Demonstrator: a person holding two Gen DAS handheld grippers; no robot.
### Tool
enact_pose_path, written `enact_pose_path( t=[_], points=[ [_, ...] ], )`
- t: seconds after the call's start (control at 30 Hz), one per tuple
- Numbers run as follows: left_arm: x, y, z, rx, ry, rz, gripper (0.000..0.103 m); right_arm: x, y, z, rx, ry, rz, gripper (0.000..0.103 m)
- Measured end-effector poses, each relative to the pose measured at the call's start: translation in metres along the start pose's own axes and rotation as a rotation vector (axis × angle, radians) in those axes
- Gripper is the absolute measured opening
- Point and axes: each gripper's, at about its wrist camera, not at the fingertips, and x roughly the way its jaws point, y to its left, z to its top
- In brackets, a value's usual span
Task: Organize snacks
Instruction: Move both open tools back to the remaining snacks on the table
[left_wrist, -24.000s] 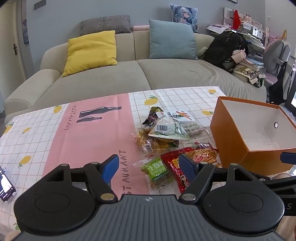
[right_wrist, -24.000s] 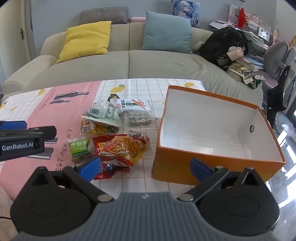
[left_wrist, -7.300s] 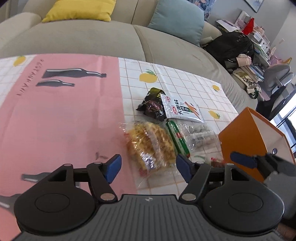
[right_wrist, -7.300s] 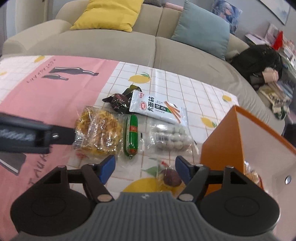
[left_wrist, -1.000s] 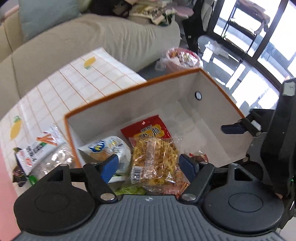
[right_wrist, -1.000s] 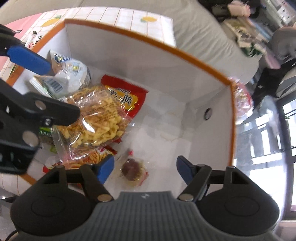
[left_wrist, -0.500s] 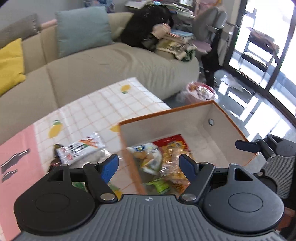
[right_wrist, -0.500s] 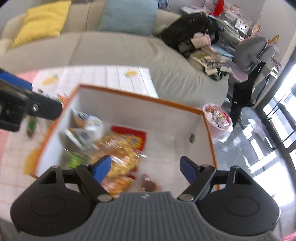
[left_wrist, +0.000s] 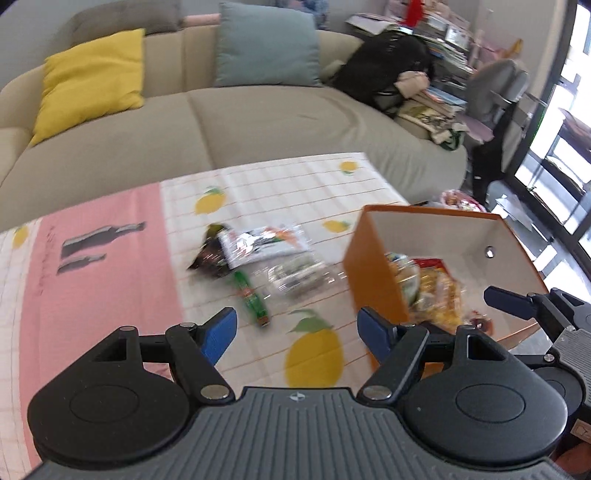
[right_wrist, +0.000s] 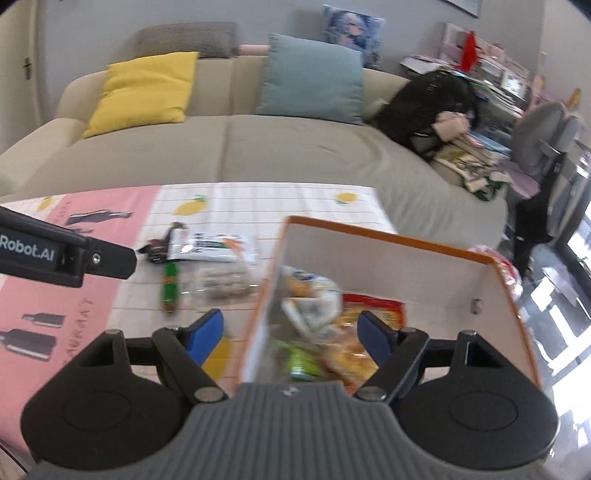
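An orange box stands at the table's right end, with a yellow noodle pack and several other snacks inside. Left of it on the cloth lie a white packet, a dark wrapper, a green sausage and a clear pack of balls. My left gripper hovers open and empty above the cloth, short of the sausage. My right gripper hangs above the box's left wall; its jaws are closing with nothing between them.
A beige sofa with a yellow cushion and a teal one runs behind the table. A black backpack and a grey chair stand at the right. The table's edge falls off just right of the box.
Both grippers have drawn back and risen from over the box's inside, and the views now take in the table and sofa. The noodle pack stays in the box.
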Motion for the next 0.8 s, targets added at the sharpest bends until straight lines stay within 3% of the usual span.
enact_pose_path(
  t=[0.37, 0.53, 0.8],
  points=[
    [0.009, 0.062, -0.042, -0.125, 0.011, 0.047, 0.084, 0.023, 0.061, -0.002, -0.104, -0.026, 0.072, 0.069],
    [0.018, 0.078, -0.054, -0.153, 0.030, 0.049, 0.081, 0.034, 0.080, -0.005, -0.128, -0.014, 0.092, 0.059],
    [0.036, 0.094, -0.057, -0.176, 0.045, 0.023, 0.077, 0.052, 0.097, -0.004, -0.178, 0.007, 0.120, 0.059]
  ],
)
